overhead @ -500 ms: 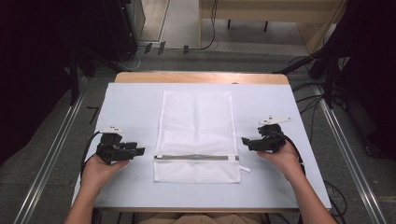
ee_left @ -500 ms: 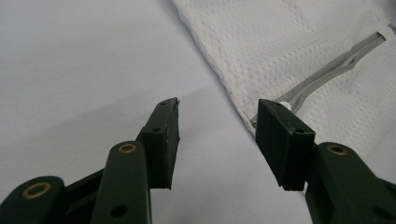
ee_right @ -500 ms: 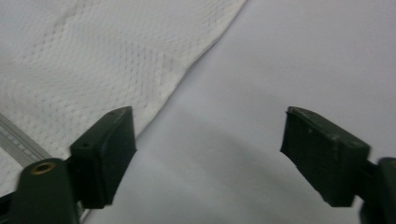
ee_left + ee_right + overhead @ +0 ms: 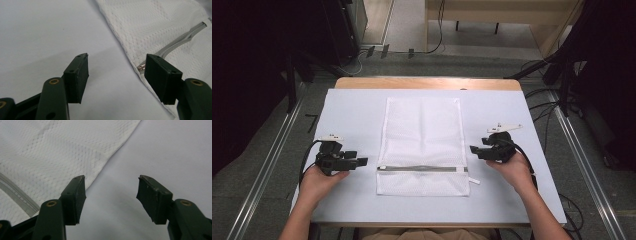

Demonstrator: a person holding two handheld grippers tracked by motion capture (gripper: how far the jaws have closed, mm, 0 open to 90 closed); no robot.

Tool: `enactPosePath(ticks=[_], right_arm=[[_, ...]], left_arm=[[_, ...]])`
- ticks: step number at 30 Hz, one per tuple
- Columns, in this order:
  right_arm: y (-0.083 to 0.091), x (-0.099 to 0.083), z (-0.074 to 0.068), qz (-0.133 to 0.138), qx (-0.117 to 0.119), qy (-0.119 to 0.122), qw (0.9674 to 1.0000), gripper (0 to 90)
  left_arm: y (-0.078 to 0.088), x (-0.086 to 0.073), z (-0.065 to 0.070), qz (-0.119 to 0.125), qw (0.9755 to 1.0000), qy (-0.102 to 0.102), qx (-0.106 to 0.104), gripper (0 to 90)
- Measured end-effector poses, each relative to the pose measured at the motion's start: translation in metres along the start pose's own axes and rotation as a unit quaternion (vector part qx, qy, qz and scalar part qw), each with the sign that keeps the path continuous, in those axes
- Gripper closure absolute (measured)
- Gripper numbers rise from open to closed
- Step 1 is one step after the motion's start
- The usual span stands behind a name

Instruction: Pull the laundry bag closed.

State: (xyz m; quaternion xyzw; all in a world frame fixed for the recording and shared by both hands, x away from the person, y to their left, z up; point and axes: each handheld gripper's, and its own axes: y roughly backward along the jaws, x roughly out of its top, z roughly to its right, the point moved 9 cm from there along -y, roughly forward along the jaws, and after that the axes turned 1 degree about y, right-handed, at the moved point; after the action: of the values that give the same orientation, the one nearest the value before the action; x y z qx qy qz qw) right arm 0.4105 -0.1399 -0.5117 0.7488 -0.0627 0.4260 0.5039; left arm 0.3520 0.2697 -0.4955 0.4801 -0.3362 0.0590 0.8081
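White table (image 4: pixel 352 107), mesh bag (image 4: pixel 422 135) central; wide-open left tongs (image 4: pixel 360 162) and right tongs (image 4: pixel 473 149) flanking its edges.

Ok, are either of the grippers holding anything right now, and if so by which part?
Nothing is held. The left gripper and the right gripper both have their jaws open over the table, each beside an edge of the white mesh bag.

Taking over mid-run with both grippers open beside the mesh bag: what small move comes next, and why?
Probably ease the left gripper inward to the mesh bag at the zipper's left end. Both grippers are open and empty, the right gripper sits just off the opposite edge, and the metal zipper end lies beside the left one's fingers.
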Motion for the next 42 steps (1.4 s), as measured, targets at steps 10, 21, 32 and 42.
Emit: enactPosePath(ticks=[10,21,32,42], right_arm=[[-0.001,0.002,-0.016,0.005,0.017,0.026,0.9995,45.6],[0.003,0.003,-0.025,-0.002,0.046,0.000,0.9989,48.0],[0.008,0.004,-0.039,-0.014,0.059,-0.006,0.9982,51.1],[0.011,0.005,-0.058,-0.020,0.063,0.027,0.9975,53.1]], left_arm=[[0.002,0.002,-0.001,0.006,0.9999,0.009,0.005,35.7],[-0.002,0.004,0.002,-0.007,0.9999,0.001,-0.011,38.7],[0.003,0.005,0.009,-0.004,0.9997,0.009,-0.020,39.7],[0.006,0.006,0.011,0.001,0.9998,-0.005,-0.020,40.1]])
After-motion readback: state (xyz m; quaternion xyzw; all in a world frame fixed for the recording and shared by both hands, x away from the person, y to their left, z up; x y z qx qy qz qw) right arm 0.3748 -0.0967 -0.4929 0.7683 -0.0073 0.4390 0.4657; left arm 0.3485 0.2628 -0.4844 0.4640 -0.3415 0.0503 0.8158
